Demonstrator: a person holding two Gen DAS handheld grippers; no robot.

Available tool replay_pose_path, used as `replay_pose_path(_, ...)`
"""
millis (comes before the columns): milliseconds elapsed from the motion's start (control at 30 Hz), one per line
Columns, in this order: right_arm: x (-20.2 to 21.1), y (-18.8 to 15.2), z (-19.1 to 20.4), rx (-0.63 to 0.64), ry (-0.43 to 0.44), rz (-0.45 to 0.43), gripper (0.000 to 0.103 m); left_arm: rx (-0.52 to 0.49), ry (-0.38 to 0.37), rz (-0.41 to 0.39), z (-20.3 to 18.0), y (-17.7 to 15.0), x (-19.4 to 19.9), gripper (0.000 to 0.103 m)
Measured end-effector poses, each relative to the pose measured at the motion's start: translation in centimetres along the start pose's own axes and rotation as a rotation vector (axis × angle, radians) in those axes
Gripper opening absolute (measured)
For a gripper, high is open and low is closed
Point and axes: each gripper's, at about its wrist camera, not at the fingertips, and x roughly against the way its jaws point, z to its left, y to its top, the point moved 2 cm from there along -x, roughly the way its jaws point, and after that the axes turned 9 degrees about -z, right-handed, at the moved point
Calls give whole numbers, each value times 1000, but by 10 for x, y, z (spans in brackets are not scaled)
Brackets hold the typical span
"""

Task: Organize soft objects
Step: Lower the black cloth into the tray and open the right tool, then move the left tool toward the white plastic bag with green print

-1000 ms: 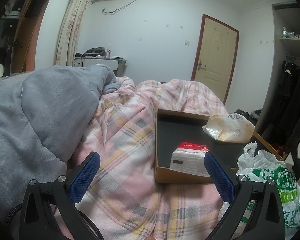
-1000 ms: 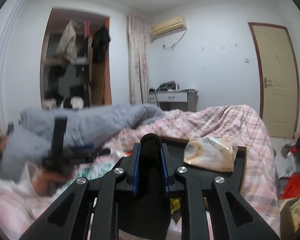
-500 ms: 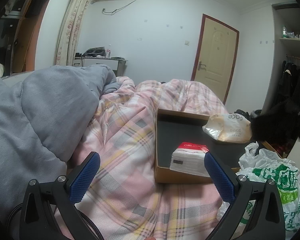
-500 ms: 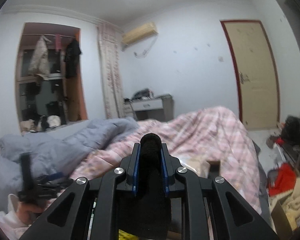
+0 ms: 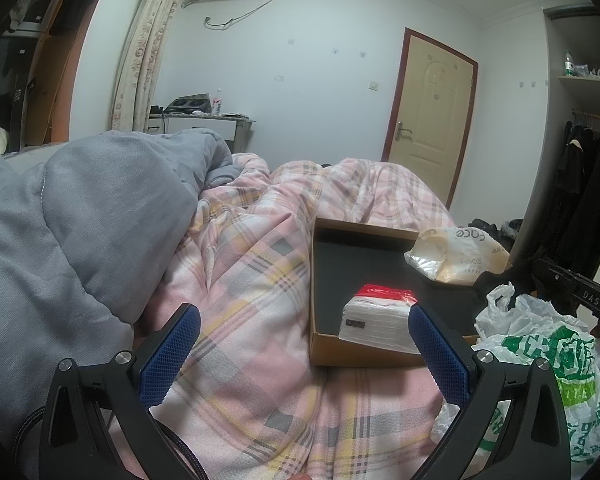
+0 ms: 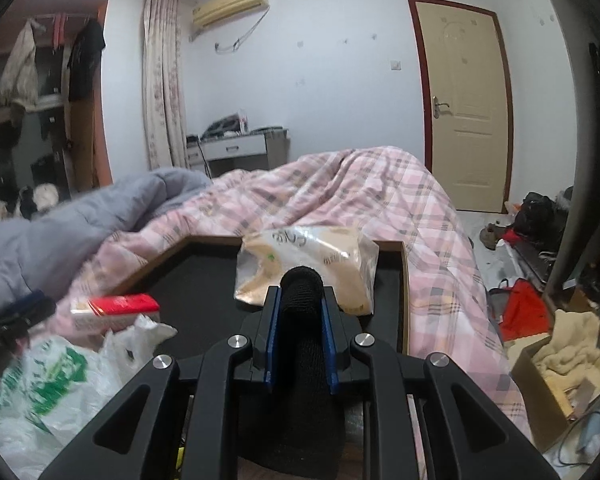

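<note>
A shallow cardboard box [image 5: 318, 344] with a black inside lies on the pink plaid quilt; it also shows in the right wrist view [image 6: 405, 280]. In it are a white tissue pack with a red top [image 5: 380, 314] [image 6: 116, 308] and a beige face-towel bag [image 5: 460, 254] [image 6: 304, 264]. My left gripper [image 5: 300, 344] is open and empty, low over the quilt just before the box. My right gripper [image 6: 300, 300] is shut on a black knitted soft item [image 6: 302, 344] and hovers over the box's near edge.
A white and green plastic bag [image 5: 556, 364] [image 6: 56, 376] lies right of the box. A grey duvet [image 5: 68, 216] is heaped on the left. Clothes and an open carton [image 6: 560, 364] crowd the floor on the right. A door [image 6: 464, 100] stands behind.
My right gripper has swung back down and forward over the box with the black item in it. The left gripper has not moved.
</note>
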Motion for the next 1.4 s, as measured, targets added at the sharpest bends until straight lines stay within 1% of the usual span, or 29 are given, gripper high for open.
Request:
replay_pose_path(100, -1, -1, -3, 5, -15, 9, 16, 0, 0, 2, 0, 0, 0, 103)
replay_pose_path(167, -1, -2, -4, 4, -34, 12, 19, 0, 0, 0, 0, 0, 0, 103)
replay_pose_path(200, 0, -3, -4, 5, -40, 13, 25, 0, -1, 0, 0, 0, 0, 103)
replay_pose_path(233, 1, -2, -5, 5, -47, 8, 39, 1, -2, 0, 0, 0, 0, 103)
replay_pose_path(267, 5, -1, -5, 6, -55, -10, 49, 2, -4, -1, 0, -1, 0, 103)
replay_pose_path(300, 9, 0, -4, 10, -62, -32, 71, 3, -6, -1, 0, -1, 0, 103)
replay_pose_path(333, 16, 1, -3, 19, -67, -64, 83, 5, -12, -4, 0, -2, 0, 103)
replay_pose_path(400, 23, 3, 4, 47, -73, -110, 84, 11, -32, -14, -1, -4, 3, 103)
replay_pose_path(467, 26, 3, 12, 88, -82, -130, 87, 13, -52, -23, -3, -5, 6, 103)
replay_pose_path(533, 27, 2, 19, 134, -96, -133, 96, 11, -64, -27, -4, -5, 9, 103)
replay_pose_path(667, 25, -1, 32, 220, -117, -134, 99, 13, -69, -25, -6, -2, 12, 103)
replay_pose_path(700, 24, -1, 34, 235, -120, -135, 101, 13, -69, -26, -6, -2, 11, 103)
replay_pose_path(800, 21, -3, 37, 266, -121, -124, 102, 18, -65, -20, -7, -1, 14, 103)
replay_pose_path(900, 20, -4, 34, 256, -120, -110, 102, 15, -65, -18, -10, -2, 18, 103)
replay_pose_path(1000, 21, -3, 25, 215, -112, -102, 102, 17, -65, -17, -8, -1, 15, 103)
replay_pose_path(1167, 20, -5, 17, 163, -132, -77, 102, 18, -71, -21, -9, 0, 17, 103)
replay_pose_path(1200, 22, -5, 17, 161, -131, -79, 102, 20, -78, -25, -9, 2, 17, 103)
replay_pose_path(1333, 25, -5, 22, 178, -139, -91, 102, 41, -173, -56, -11, 7, 26, 103)
replay_pose_path(1400, 25, -5, 23, 187, -140, -92, 102, 42, -207, -69, -15, 8, 32, 103)
